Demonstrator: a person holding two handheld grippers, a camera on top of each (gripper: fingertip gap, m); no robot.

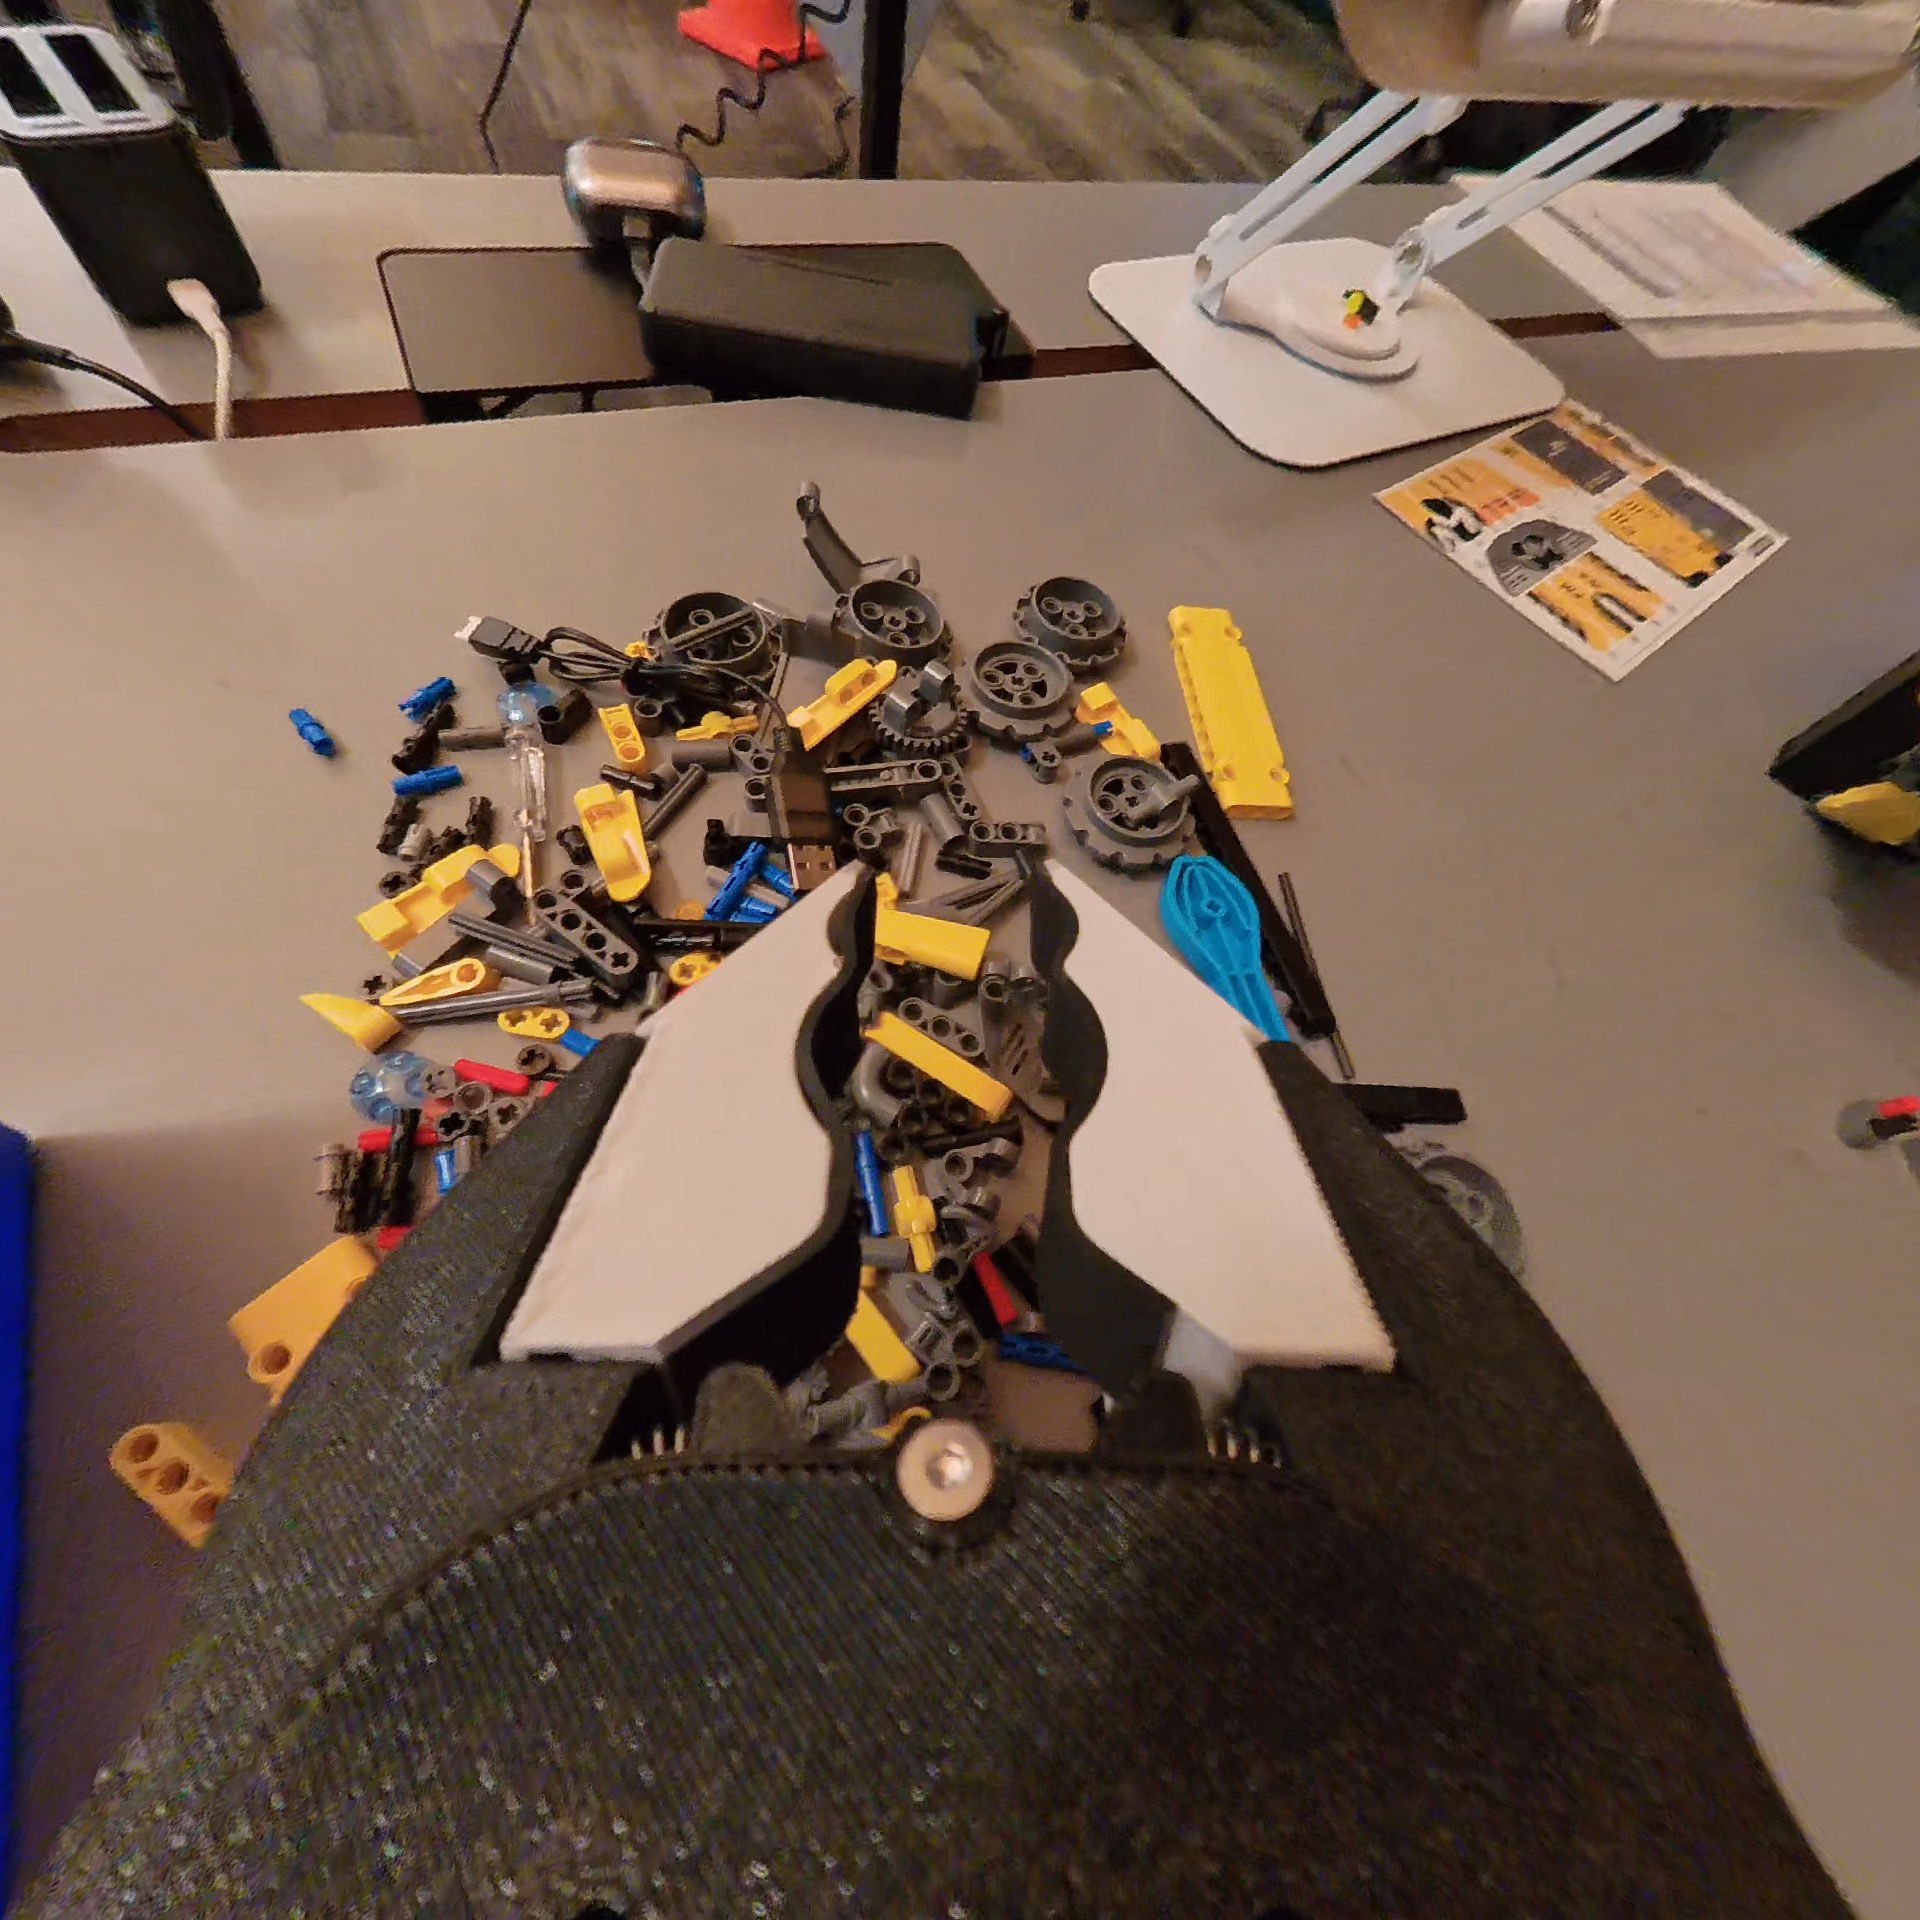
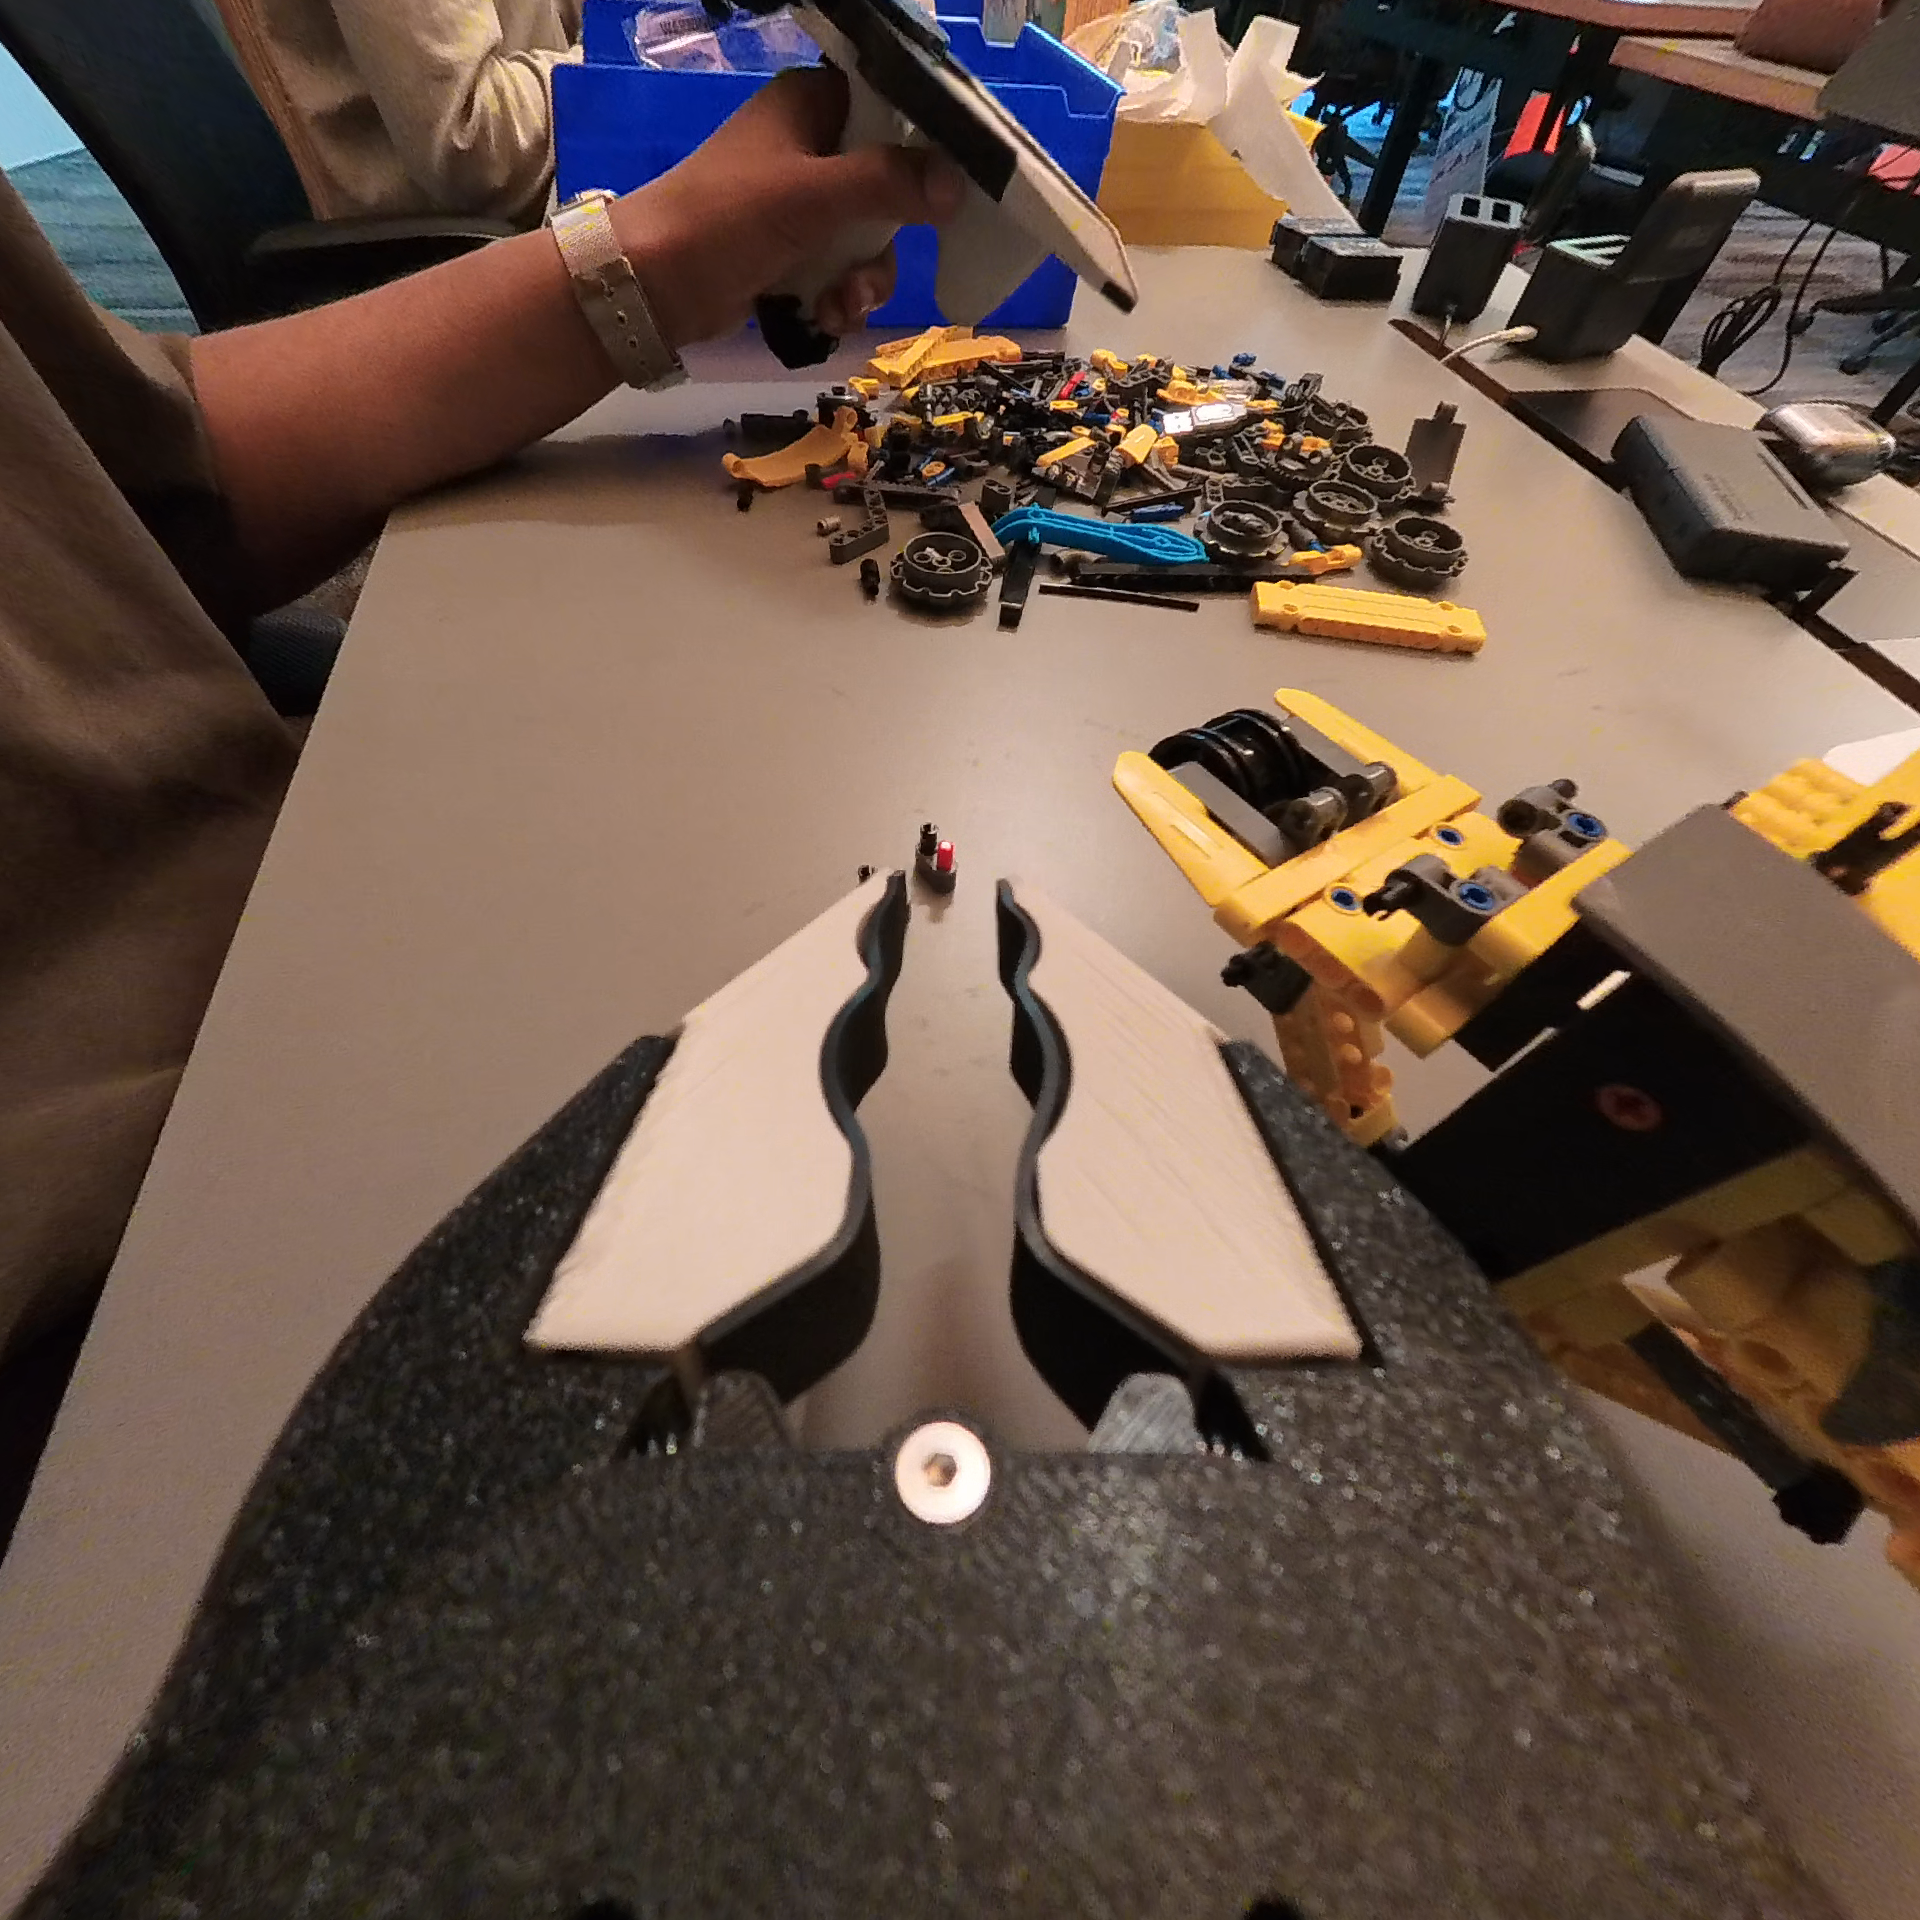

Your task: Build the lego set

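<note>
My left gripper [image 1: 951, 883] is open and hovers over a pile of small building-toy pieces [image 1: 727, 831] in yellow, black, grey and blue, holding nothing. It also shows in the right wrist view [image 2: 987, 177], held in a hand above the pile [image 2: 1122, 468]. My right gripper [image 2: 948, 888] is open and empty, low over the grey table [image 2: 623, 779]. A small grey and red piece [image 2: 935, 857] stands just beyond its fingertips. A partly built yellow and black model [image 2: 1455, 935] lies close on its right.
A light-blue tool [image 1: 1216, 935] and a long yellow panel [image 1: 1226, 712] lie at the pile's right. A lamp base [image 1: 1320, 353], a sticker sheet [image 1: 1579, 535] and a black power brick [image 1: 821, 322] sit beyond. A blue bin [image 2: 644, 135] and a person's forearm [image 2: 416, 353] are at left. The grippers' ends are close to 35 centimeters from one another. My left tips are roughly 15 centimeters from the long yellow panel [image 1: 1226, 712]. It is also in sight in the right wrist view [image 2: 1355, 605].
</note>
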